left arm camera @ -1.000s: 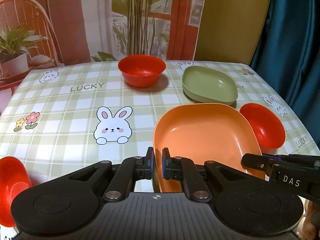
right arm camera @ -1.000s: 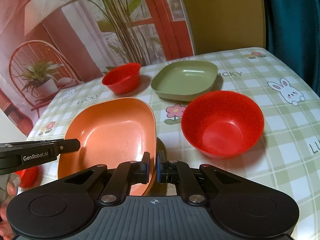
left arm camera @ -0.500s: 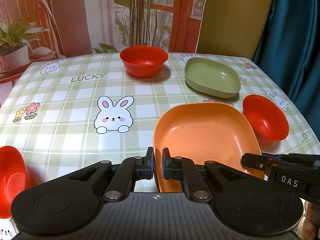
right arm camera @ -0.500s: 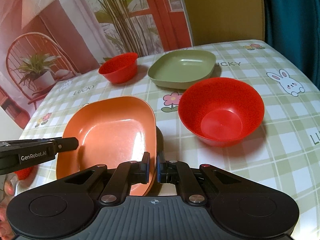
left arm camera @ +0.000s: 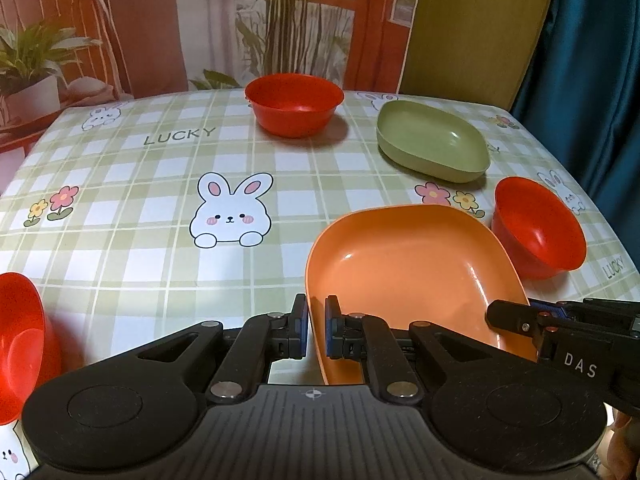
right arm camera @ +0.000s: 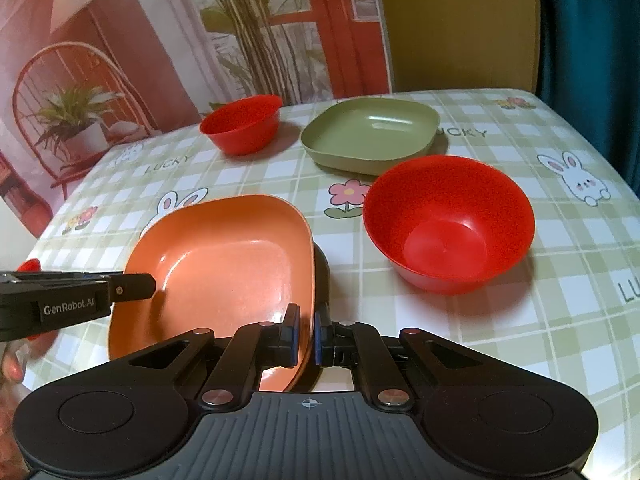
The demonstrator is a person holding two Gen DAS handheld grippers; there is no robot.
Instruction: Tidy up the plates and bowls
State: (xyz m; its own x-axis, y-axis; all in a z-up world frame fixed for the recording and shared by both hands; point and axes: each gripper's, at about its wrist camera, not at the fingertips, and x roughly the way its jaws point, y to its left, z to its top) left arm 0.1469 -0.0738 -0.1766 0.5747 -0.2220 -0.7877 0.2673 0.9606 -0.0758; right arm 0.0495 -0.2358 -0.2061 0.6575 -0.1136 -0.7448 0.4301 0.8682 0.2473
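Observation:
An orange square plate (left arm camera: 412, 276) is held off the table by both grippers. My left gripper (left arm camera: 316, 330) is shut on its left rim. My right gripper (right arm camera: 306, 336) is shut on its right rim, with the plate (right arm camera: 224, 264) tilted in that view. A green square plate (left arm camera: 432, 144) sits at the back right, also in the right wrist view (right arm camera: 372, 136). One red bowl (left arm camera: 294, 104) stands at the back centre, one red bowl (right arm camera: 448, 220) sits right of the orange plate, and a third red bowl (left arm camera: 20, 340) is at the near left.
The table has a green checked cloth (left arm camera: 160, 200) with rabbit and flower prints. A teal curtain (left arm camera: 592, 40) hangs at the right, past the table edge. A printed backdrop with a chair and plants stands behind the table.
Both grippers with the orange plate have lifted and drawn back a little; the bowls and green plate appear lower and farther in both views. The grips are unchanged.

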